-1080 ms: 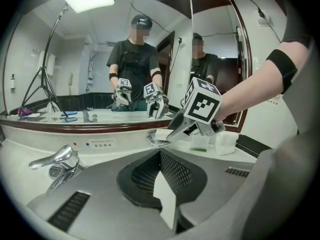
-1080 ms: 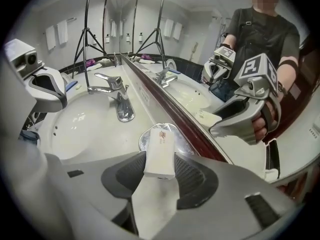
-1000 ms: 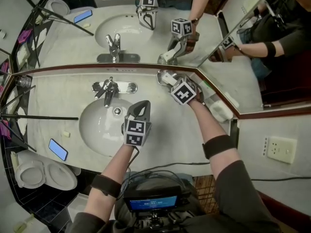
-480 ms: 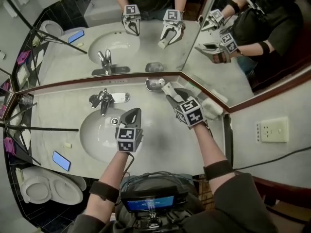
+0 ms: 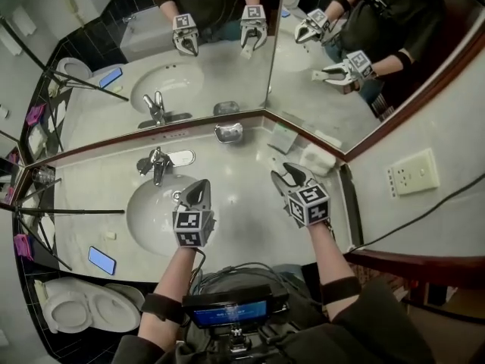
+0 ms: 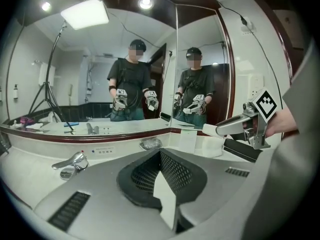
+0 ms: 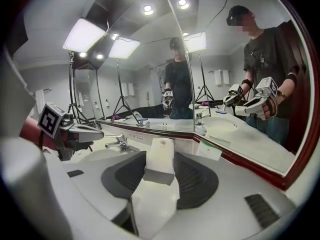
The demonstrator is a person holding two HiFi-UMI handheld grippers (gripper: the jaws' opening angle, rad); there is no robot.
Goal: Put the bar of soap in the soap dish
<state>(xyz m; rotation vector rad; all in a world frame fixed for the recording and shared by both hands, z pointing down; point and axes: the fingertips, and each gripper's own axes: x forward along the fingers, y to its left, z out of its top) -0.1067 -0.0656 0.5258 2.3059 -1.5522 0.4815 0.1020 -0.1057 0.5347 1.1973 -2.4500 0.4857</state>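
Observation:
The white bar of soap [image 7: 160, 168] stands between the pads of my right gripper [image 7: 160, 158], which is shut on it. In the head view that gripper [image 5: 291, 174] hovers over the counter's right side, well to the near right of the small silver soap dish [image 5: 229, 133], and the bar is mostly hidden by the jaws. The left gripper view shows the dish [image 6: 150, 144] by the mirror corner, with the bar [image 6: 214, 130] at the right gripper's tip. My left gripper [image 5: 198, 189] is shut and holds nothing, at the basin's right rim.
A chrome faucet [image 5: 155, 164] stands behind the oval basin [image 5: 151, 214]. A white folded packet [image 5: 318, 160] and a card [image 5: 282, 137] lie along the right mirror. A phone [image 5: 101, 260] rests on the counter's left; a tripod leg [image 5: 68, 211] crosses there. Mirrors meet in the corner.
My right gripper has drawn back from the soap dish toward the near right of the counter, rolling as it went, with the white bar still in it. The left gripper has shifted slightly.

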